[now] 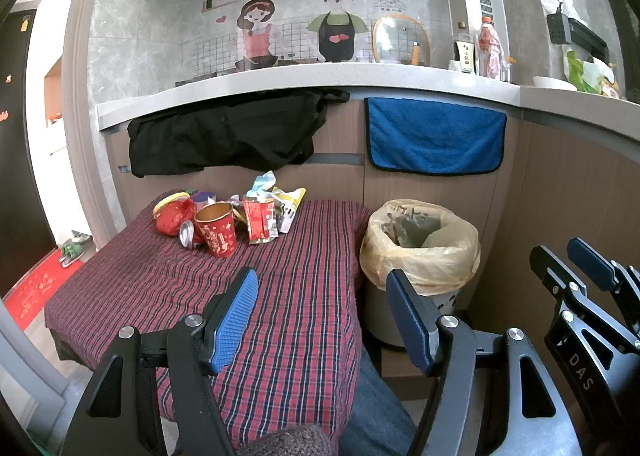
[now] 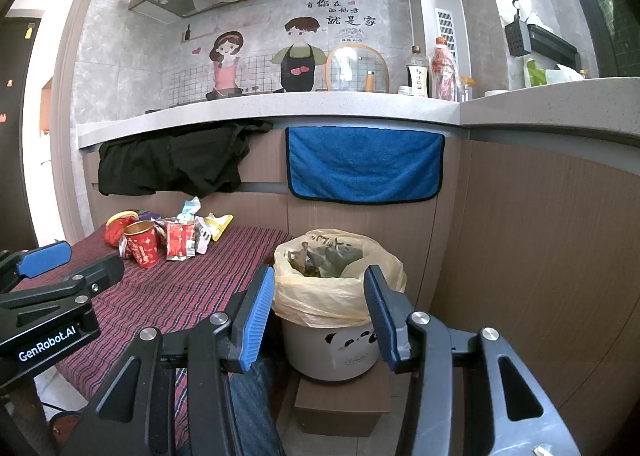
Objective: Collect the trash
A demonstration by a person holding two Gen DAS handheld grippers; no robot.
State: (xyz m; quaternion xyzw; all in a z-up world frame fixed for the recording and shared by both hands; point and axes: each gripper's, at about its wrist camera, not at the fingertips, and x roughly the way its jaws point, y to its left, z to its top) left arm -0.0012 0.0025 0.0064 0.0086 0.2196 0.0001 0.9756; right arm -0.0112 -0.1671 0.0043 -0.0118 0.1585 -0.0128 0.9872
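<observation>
Your left gripper (image 1: 322, 316) wide apart, empty; right gripper (image 2: 320, 314) likewise. Trash pile (image 1: 228, 216) untouched on table (image 1: 296, 296). Bin (image 2: 336, 296) holds some scraps. Nearly everything left.

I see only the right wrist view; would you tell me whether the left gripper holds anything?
Observer: No. The left gripper is open and empty, above the checked cloth.
Operator: Thank you. What is the pale thing left of the red cup? I can hardly see it.
Observer: A silver can, lying on its side against the red cup.
</observation>
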